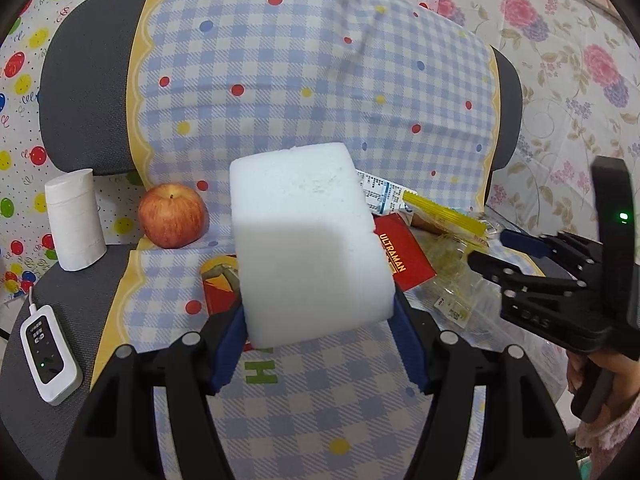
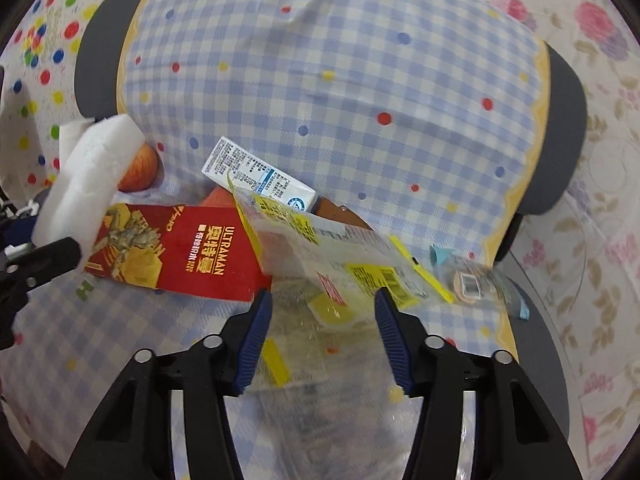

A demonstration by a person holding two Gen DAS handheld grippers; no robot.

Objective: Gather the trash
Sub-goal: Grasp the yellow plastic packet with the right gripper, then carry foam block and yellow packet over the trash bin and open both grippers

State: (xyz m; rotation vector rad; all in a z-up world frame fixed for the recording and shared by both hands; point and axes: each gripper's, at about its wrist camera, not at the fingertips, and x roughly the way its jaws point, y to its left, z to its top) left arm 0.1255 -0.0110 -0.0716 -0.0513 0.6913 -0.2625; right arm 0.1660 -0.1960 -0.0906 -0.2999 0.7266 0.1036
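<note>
My left gripper (image 1: 320,320) is shut on a white foam block (image 1: 308,240) and holds it above the chair seat; the block also shows in the right wrist view (image 2: 88,168). My right gripper (image 2: 322,304) is open, its blue pads on either side of a clear plastic wrapper with yellow labels (image 2: 332,268). It shows from the side in the left wrist view (image 1: 508,240). A red ULTRAMAN box (image 2: 180,252) lies left of the wrapper, also in the left wrist view (image 1: 400,256). A white carton (image 2: 256,172) lies behind them.
All sits on a grey chair covered by a blue checked cloth (image 1: 300,80). An apple (image 1: 173,216), a toilet paper roll (image 1: 74,220) and a white controller (image 1: 48,352) are at the left. A small wrapped item (image 2: 472,280) lies right of the wrapper.
</note>
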